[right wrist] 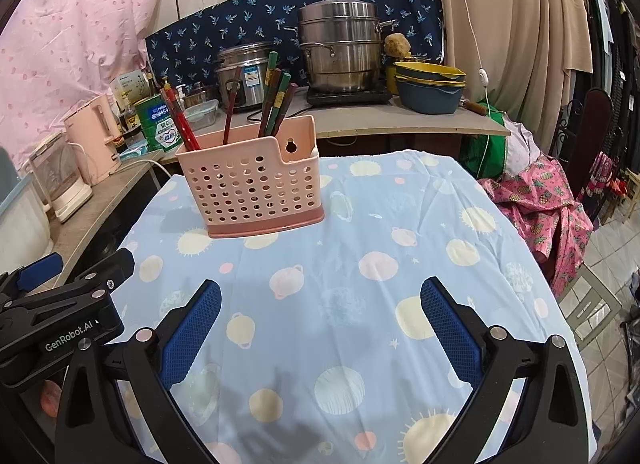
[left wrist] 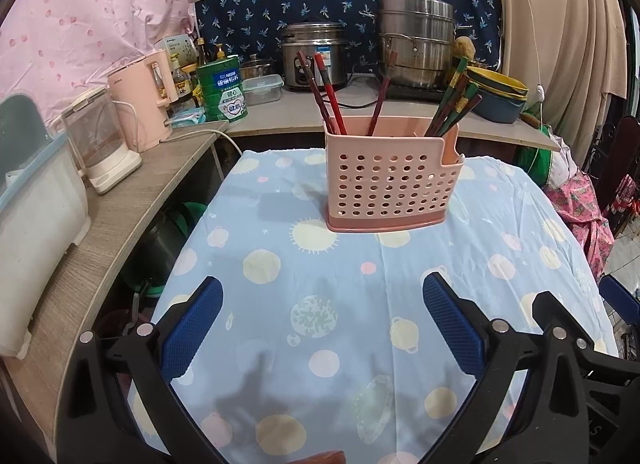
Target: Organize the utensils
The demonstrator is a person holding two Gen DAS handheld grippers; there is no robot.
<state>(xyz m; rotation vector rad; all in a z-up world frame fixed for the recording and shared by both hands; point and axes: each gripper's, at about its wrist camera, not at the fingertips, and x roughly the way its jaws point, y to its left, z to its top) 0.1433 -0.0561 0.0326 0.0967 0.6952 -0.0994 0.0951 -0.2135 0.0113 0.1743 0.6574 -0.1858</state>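
I've got both the left hand-held gripper (left wrist: 322,292) and right hand-held gripper (right wrist: 320,292) wide open and empty over the planet-print tablecloth (right wrist: 360,264), pink chopstick basket (left wrist: 390,180) ahead, cluttered counter (right wrist: 400,120) behind.

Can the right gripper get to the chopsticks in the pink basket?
Probably yes. The right gripper is open and empty, and only bare tablecloth lies between it and the pink basket. The chopsticks stick up above its rim.

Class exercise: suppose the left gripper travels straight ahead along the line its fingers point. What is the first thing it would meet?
Most likely the pink perforated utensil holder, which stands nearly dead ahead of the open left gripper on the blue tablecloth. Only bare cloth shows between them. Depth and height are hard to judge, so it might brush the cloth first.
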